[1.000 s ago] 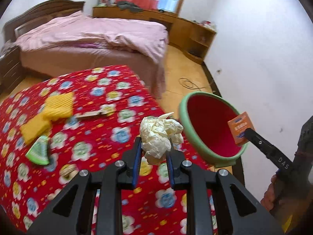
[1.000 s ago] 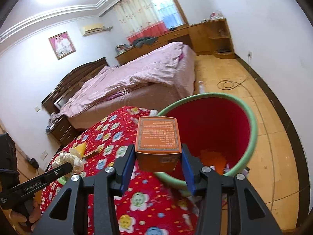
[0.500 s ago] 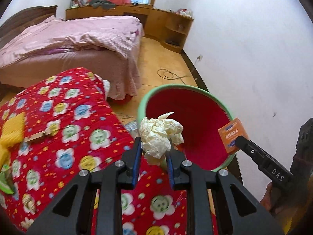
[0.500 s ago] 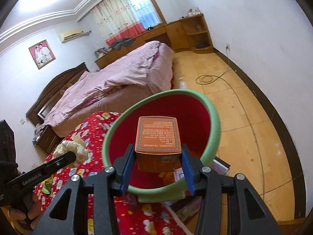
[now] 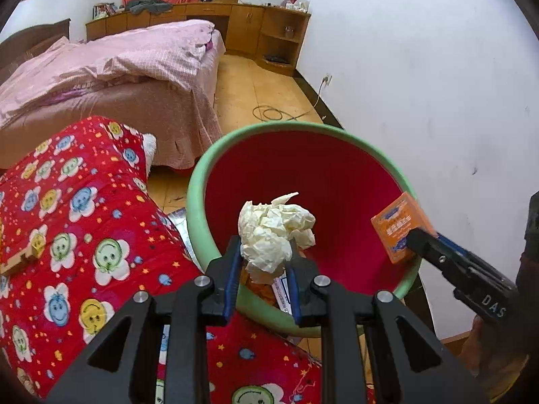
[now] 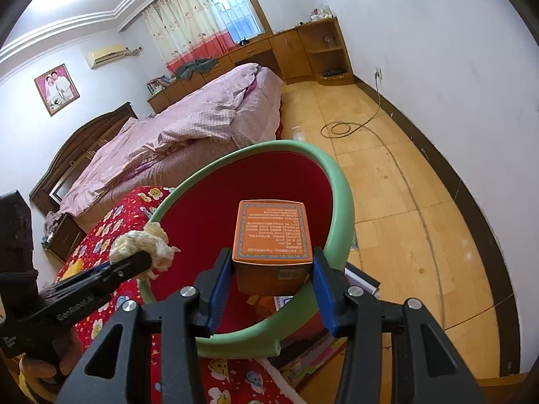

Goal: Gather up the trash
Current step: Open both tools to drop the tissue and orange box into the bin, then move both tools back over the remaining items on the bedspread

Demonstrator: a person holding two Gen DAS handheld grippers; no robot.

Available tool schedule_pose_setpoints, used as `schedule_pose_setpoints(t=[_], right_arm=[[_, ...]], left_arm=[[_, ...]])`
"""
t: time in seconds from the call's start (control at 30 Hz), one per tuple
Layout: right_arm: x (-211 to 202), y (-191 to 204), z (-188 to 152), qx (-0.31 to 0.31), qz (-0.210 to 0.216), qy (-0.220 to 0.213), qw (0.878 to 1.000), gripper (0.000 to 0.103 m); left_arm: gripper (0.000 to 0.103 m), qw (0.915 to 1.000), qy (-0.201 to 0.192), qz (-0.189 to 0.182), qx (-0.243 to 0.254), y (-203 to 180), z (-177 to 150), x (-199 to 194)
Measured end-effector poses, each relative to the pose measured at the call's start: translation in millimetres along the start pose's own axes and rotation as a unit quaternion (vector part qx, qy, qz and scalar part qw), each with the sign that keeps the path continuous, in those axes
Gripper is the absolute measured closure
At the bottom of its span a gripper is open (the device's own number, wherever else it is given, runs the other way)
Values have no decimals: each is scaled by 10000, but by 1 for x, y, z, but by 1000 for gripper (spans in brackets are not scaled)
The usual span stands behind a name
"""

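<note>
Jaws grip tissue (image 5: 274, 232), box (image 6: 272, 232) over bin (image 5: 198, 181).

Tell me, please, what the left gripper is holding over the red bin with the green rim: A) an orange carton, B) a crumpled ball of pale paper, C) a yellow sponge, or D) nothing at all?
B: the left gripper is shut on a crumpled paper ball above the red bin, while the orange carton sits in the right gripper.
</note>
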State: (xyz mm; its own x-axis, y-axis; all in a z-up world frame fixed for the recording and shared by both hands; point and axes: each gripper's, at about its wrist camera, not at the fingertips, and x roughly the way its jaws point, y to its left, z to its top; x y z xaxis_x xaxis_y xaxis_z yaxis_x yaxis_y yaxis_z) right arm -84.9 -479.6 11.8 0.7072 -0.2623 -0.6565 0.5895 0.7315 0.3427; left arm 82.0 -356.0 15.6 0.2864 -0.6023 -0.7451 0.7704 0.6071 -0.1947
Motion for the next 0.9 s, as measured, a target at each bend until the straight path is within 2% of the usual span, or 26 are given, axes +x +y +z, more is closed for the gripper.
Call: schedule_pose_setpoints(t=[0.07, 0.23, 0.3, 0.5, 0.7, 0.9], right_arm=[[1, 0, 0, -9, 22, -11, 10000, 54], [2, 2, -1, -28, 60, -1, 10000, 54], [3, 2, -1, 0, 84, 11, 10000, 54], [3, 4, -1, 43, 113, 26, 9999, 54], [3, 7, -1, 33, 153, 14, 9999, 47], [1, 7, -3, 96, 181, 4, 9998, 46]], left_arm=[[80, 10000, 72, 11, -37, 1, -1, 5], [67, 9999, 71, -100, -17, -3, -2, 7], [65, 9999, 71, -105, 35, -4, -3, 8], [62, 9999, 59, -89, 58, -6, -5, 7], [60, 9999, 54, -105, -5, -7, -6, 1], [57, 9998, -44, 22, -177, 1, -7, -14]])
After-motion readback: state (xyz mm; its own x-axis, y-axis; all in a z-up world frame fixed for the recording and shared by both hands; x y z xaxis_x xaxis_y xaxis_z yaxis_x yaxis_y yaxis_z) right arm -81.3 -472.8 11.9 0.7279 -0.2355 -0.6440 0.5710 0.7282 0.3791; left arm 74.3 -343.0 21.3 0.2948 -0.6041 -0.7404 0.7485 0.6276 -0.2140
